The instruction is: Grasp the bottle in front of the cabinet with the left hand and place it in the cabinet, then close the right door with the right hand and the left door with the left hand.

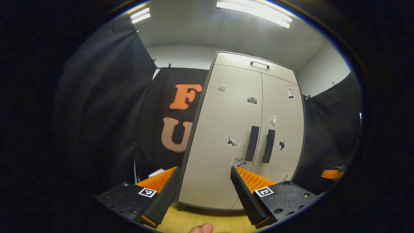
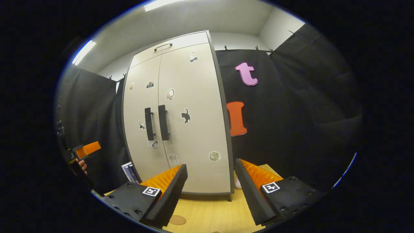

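Since both doors of the cabinet [image 1: 245, 136] sit flush, their two black handles [image 1: 260, 145] side by side in the centre of the left gripper view, we judge the task finished or nearly so. We see no bottle on the wooden counter [image 2: 207, 210] below the cabinet, so we take it to be inside. Our left claw [image 1: 203, 194] and right claw [image 2: 210, 194] both gape wide at the bottom of their views, holding nothing, apart from the cabinet.
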The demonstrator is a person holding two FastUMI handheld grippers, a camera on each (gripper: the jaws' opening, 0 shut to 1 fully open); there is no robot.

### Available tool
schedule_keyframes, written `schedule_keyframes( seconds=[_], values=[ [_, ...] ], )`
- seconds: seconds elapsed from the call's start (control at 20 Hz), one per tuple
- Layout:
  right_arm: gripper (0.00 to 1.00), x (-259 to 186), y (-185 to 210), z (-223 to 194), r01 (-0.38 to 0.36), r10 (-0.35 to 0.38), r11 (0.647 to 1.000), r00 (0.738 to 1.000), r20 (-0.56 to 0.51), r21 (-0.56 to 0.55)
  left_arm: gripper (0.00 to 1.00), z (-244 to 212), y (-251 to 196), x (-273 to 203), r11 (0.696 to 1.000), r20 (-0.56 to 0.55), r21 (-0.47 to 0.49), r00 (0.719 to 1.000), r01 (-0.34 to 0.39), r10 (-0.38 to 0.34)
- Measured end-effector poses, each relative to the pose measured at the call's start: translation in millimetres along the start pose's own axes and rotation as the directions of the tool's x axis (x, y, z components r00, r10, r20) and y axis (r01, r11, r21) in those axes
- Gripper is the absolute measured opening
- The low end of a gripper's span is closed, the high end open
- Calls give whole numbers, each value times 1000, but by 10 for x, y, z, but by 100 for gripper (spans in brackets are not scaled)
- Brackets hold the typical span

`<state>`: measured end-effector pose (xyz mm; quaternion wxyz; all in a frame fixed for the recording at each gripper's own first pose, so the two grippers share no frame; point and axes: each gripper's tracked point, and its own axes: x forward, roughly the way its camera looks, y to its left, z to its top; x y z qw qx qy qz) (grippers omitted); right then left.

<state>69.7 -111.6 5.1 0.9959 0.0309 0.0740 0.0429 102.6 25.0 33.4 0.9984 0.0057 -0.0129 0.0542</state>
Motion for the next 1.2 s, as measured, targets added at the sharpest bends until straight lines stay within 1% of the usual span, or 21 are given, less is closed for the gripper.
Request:
schedule_keyframes(
  seconds=[0.25,0.4,0.85,1.0,1.2],
  values=[
    [98,-34,128,-79,-28,28,999,1000,-14,-29,95,-183,181,-238,998,-38,18,998,-59,59],
    [98,-53,174,-72,-39,39,999,999,-7,-18,95,-235,112,-254,999,-55,-7,998,-35,35],
    [98,-134,102,-48,3,-2,999,1000,15,-35,95,-184,-98,-179,999,-33,30,999,30,-29],
    [98,-134,115,-45,0,1,999,1000,19,-34,95,-162,-135,-185,999,-29,32,999,41,-40],
    [98,-99,132,-61,-5,6,1000,1000,18,-28,95,-128,-129,-188,998,-19,48,999,39,-38]
  ],
)
